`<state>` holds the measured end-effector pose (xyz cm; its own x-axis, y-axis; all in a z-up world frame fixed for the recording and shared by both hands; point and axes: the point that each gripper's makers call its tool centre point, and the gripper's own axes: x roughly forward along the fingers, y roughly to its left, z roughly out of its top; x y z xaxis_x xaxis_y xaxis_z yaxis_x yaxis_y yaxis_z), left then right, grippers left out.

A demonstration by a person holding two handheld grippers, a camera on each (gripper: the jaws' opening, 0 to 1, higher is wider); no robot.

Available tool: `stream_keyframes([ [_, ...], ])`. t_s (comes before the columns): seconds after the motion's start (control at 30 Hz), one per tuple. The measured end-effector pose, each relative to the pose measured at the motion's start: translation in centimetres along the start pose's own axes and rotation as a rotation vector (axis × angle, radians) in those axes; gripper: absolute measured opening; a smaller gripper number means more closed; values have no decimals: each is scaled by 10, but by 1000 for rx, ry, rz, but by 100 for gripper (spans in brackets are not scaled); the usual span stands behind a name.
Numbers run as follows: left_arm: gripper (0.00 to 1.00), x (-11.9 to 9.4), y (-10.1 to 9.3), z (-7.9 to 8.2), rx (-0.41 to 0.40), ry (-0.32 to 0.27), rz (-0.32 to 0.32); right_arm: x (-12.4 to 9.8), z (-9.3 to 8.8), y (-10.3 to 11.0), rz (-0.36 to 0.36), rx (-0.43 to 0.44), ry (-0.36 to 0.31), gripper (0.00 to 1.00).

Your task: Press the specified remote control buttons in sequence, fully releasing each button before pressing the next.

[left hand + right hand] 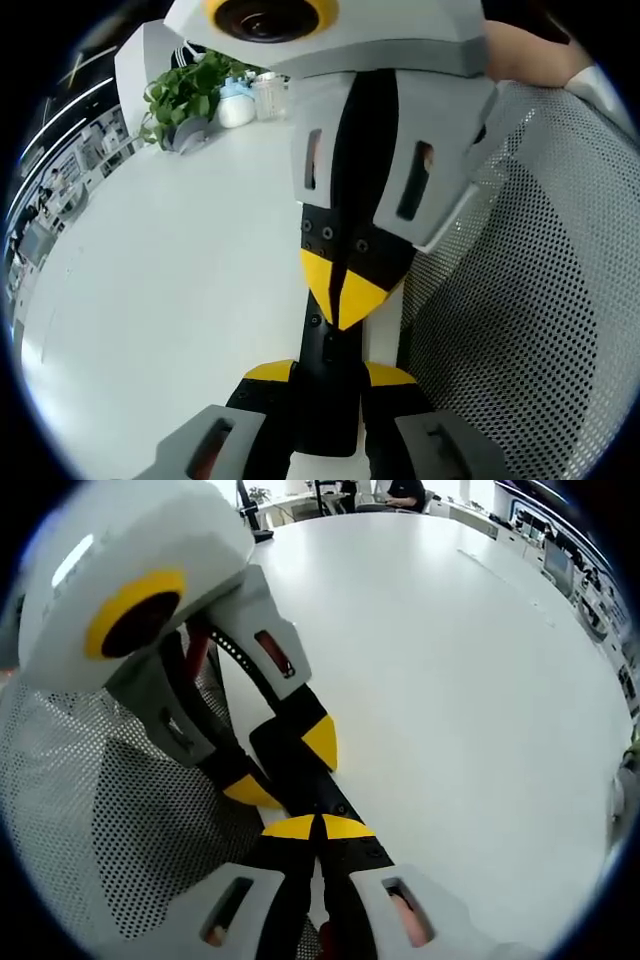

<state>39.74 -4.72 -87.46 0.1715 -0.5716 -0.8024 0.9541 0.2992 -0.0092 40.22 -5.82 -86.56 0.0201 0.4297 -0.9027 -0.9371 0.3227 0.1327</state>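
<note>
Two grippers meet over a black remote control (330, 400) on the white table (170, 290): left gripper (330, 375) holding it, right gripper (318, 830) closed, tips pressing it.

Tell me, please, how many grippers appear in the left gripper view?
2: the left gripper rises from the bottom, holding the black remote; the right gripper reaches down from the top onto it.

- Remote control (335, 400) flat on the table (170, 300), at the table's edge, between the two grippers' tips.
- Mesh chair back (530, 300) just beside the table edge, right of the remote.
- Potted plant (190, 95) at the far left of the table, small containers (240, 100) right beside it.
</note>
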Motion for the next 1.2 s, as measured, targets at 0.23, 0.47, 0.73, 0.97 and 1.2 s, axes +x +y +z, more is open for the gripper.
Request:
stream_keyframes([
  [0.23,25,0,0,0,-3,-5,0,1,-3,-2,-12,-16,17,0],
  [0.47,25,0,0,0,-3,-4,0,0,-1,-3,-6,8,-10,0],
  [0.73,25,0,0,0,-5,-4,0,1,0,-1,-32,-75,-6,0],
  [0.97,25,0,0,0,-6,-5,1,0,0,-2,-22,-43,-20,0],
  [1.2,25,0,0,0,-6,-8,1,0,0,0,-29,-55,-6,0],
])
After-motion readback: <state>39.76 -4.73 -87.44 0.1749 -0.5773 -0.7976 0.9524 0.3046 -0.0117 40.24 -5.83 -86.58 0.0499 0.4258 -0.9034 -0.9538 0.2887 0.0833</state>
